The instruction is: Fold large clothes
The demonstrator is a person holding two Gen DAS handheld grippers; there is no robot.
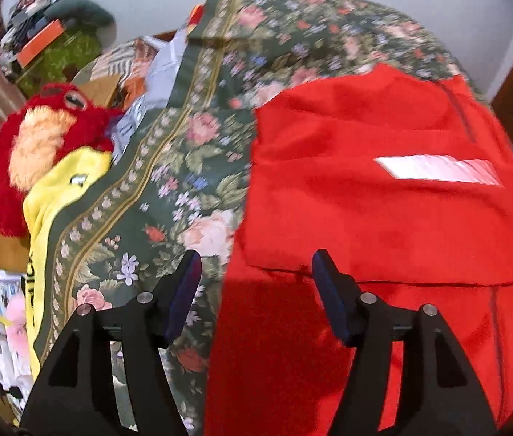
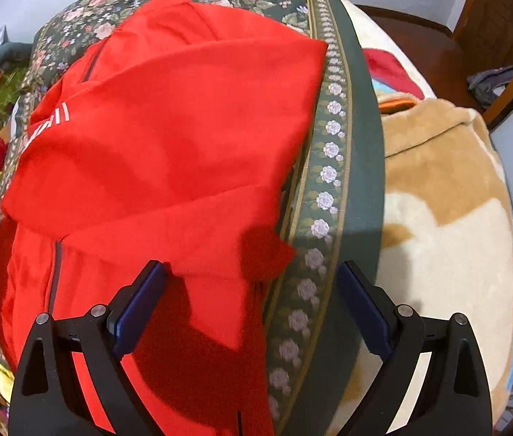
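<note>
A large red garment [image 1: 383,210] with a white stripe patch [image 1: 438,169] lies partly folded on a green floral bedspread [image 1: 184,152]. Its upper part is folded over the lower part. My left gripper [image 1: 256,283] is open and empty, hovering over the garment's left edge. In the right wrist view the red garment [image 2: 169,138] fills the middle, on the floral bedspread [image 2: 332,189]. My right gripper [image 2: 253,290] is open and empty above the garment's right edge, where a loose red corner [image 2: 267,250] sticks out.
A red plush parrot [image 1: 38,145] and a yellow cloth [image 1: 60,196] lie at the bed's left side, with clutter [image 1: 45,29] behind. A tan and cream blanket [image 2: 445,210] lies to the right of the bedspread. A wooden door [image 2: 496,29] stands at the far right.
</note>
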